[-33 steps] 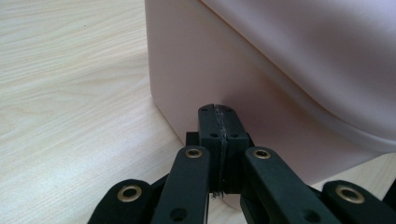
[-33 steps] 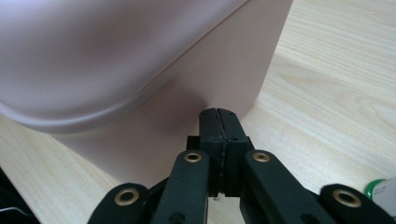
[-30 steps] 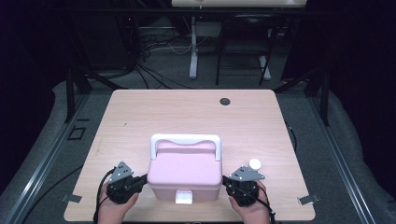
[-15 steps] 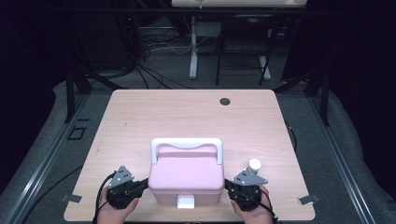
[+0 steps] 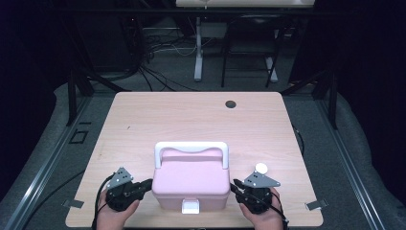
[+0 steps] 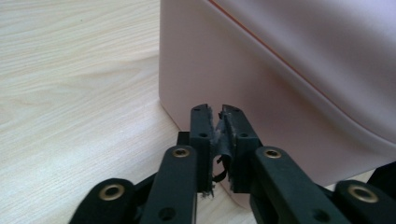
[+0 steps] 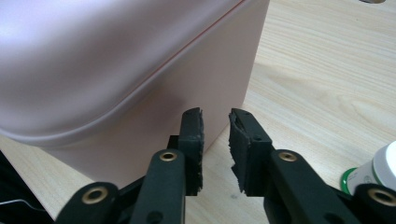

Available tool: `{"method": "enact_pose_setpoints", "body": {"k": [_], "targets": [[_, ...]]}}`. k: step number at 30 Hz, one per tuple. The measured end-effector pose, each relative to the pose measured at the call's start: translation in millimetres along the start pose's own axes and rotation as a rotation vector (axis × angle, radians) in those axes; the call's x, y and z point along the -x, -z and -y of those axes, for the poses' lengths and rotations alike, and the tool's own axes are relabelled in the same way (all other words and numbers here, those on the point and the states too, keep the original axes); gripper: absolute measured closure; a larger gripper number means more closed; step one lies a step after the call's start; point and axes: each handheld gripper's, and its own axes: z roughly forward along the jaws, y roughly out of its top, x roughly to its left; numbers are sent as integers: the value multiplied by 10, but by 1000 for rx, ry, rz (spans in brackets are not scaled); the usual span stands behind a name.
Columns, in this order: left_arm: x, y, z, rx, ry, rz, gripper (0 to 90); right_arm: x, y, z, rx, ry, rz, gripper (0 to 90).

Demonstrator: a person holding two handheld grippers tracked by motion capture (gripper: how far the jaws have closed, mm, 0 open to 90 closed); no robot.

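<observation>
At the bottom of the high view, the left gripper (image 5: 146, 184) and right gripper (image 5: 234, 185) flank a pink box (image 5: 190, 184) at lower centre, tips against its sides. Both sets of jaws have just been opening: the left's stand a sliver apart, the right's slightly wider, with nothing between either pair. A white bottle (image 5: 261, 168) stands right of the box. Farther up, the table (image 5: 191, 120) carries a dark round spot (image 5: 231, 104) near its far edge.
</observation>
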Motion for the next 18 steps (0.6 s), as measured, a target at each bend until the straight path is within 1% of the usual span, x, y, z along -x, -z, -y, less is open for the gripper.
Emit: {"method": "enact_pose_setpoints", "body": {"k": [2, 3, 6, 7, 9, 10, 11, 13, 15, 17, 18], "targets": [[-9, 4, 0, -1, 5, 0, 778, 8, 6, -7, -6, -2, -2, 729], [-21, 5, -3, -4, 8, 7, 778, 17, 5, -11, -1, -5, -3, 721], [-54, 27, -35, -3, 15, 10, 719, 51, 25, -39, -4, -15, -6, 681], [-63, 31, -43, 0, 22, 10, 700, 64, 29, -53, 4, -27, -4, 662], [-87, 40, -61, 8, 35, 4, 651, 94, 29, -73, 7, -35, -7, 631], [-98, 43, -68, 9, 41, 4, 640, 98, 30, -83, 3, -43, -7, 622], [-107, 42, -78, 4, 42, 5, 637, 109, 22, -92, 10, -43, -4, 612], [-124, 42, -107, -8, 38, 5, 618, 132, 28, -122, 1, -48, -6, 596], [-129, 47, -144, -7, 35, 2, 605, 154, 40, -155, 4, -54, -9, 585], [-125, 55, -182, -2, 32, 0, 584, 185, 61, -212, 14, -63, -22, 593], [-124, 56, -196, -1, 30, 2, 584, 185, 61, -212, 14, -63, -22, 593]]}}
